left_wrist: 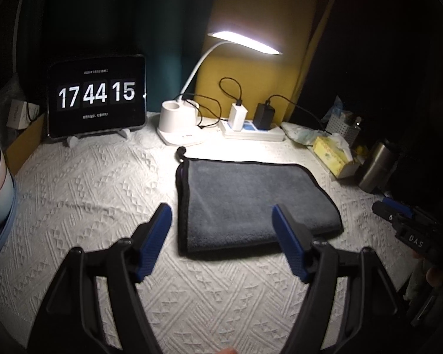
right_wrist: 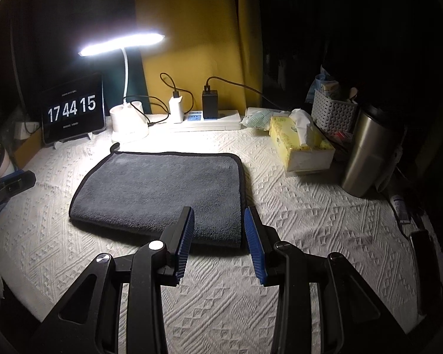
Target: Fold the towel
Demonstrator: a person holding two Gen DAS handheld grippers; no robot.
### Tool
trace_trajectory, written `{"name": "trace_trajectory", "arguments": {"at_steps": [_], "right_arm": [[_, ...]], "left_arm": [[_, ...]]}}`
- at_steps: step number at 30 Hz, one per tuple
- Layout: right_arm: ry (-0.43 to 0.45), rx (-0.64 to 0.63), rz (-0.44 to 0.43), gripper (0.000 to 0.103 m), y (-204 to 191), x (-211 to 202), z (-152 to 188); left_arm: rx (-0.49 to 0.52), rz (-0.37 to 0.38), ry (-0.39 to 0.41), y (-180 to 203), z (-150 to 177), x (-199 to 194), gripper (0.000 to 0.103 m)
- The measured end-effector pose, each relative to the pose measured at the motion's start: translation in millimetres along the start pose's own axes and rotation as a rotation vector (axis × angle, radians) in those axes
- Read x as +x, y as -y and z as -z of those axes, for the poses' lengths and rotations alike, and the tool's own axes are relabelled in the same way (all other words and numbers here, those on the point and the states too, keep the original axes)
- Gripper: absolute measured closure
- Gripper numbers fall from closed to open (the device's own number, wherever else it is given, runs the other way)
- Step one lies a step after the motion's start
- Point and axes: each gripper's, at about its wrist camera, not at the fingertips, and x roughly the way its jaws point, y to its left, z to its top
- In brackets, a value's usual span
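Basket (right_wrist: pixel 332 112) of oddments (contents unclear) beside flask (right_wrist: pixel 366 150)

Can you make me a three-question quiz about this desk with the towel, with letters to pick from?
1. Where is the tissue box?
A. right of the towel
B. on the towel
C. behind the clock

2. How many chargers sit in the power strip?
A. one
B. two
C. four

3. How is the left gripper?
A. shut on the towel
B. open, holding nothing
C. shut on the lamp

Answers: 1 A, it stands on the white cloth beside the towel. 2 B, one white, one black. 3 B, its blue fingers are spread apart.
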Motion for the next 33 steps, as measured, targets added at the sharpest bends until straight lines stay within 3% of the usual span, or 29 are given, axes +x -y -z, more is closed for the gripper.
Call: {"name": "trace_trajectory", "arguments": {"at_steps": [33], "right_arm": [[0.065, -0.021, -0.013, 0.066, -19, -63, 27]], "left_arm": [[0.038, 0.026, 0.063, 15, 30, -62, 0.031]]}}
